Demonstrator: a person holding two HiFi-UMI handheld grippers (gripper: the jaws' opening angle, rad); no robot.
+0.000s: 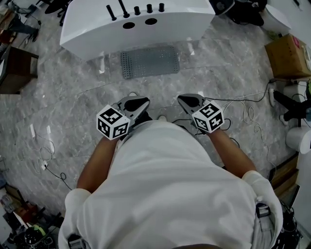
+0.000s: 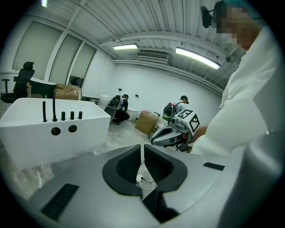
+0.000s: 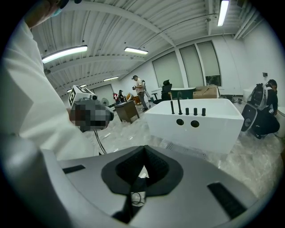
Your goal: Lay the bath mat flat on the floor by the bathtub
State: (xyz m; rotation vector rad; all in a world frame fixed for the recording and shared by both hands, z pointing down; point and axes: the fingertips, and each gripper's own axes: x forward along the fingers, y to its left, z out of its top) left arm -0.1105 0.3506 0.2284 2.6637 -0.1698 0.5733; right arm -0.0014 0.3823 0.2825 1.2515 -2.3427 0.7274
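Now, both tools are up in front of the person's white shirt, side by side with a gap between them. Left gripper: jaws pressed together, only a thin slit between the pads, nothing caught in them. Right gripper: same story, jaws closed tip to tip, holding nothing. Each one's marker cube sits at the rear, by the wrist. Out at 12 o'clock from the pair, the bath mat, grey and dotted, lies flat on the marble floor, well apart from both tools, its far long edge just beside the foot of the bathtub. The white tub fills the 12 o'clock end of the head view, with five black tap fittings standing along its rim. Over at 2 o'clock sits a cardboard box; at 3 o'clock, loose cables trail across the floor.
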